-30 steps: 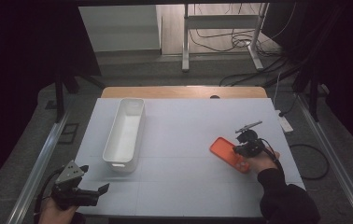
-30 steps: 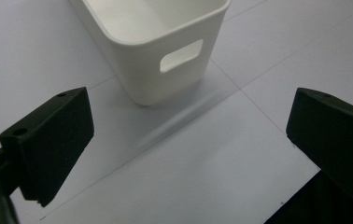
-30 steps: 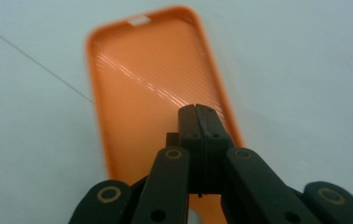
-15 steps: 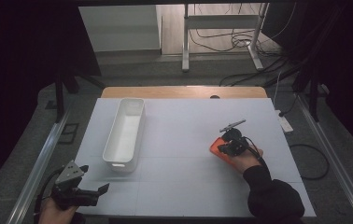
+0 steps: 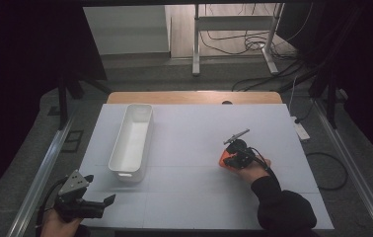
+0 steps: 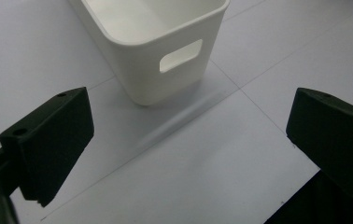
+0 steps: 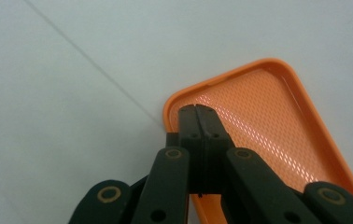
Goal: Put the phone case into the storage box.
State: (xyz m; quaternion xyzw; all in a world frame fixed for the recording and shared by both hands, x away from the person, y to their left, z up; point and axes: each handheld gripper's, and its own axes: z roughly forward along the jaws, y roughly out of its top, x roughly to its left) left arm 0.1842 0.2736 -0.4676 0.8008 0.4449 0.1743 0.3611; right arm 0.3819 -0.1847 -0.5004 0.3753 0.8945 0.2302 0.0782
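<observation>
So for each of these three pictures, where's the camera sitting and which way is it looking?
High view: above the person's side, looking forward and down on the table; both forearms enter from below.
Left gripper view: rides the left gripper, facing the white bin between its open jaws.
Right gripper view: rides the right gripper, jaws shut over the orange tray.
Shared: the white bin in the high and left gripper views, the orange tray in the high and right gripper views.

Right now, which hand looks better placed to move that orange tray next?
The right gripper, probably: its jaws are closed on the orange tray. The left gripper hangs open at the table's near left corner, far from it.
</observation>
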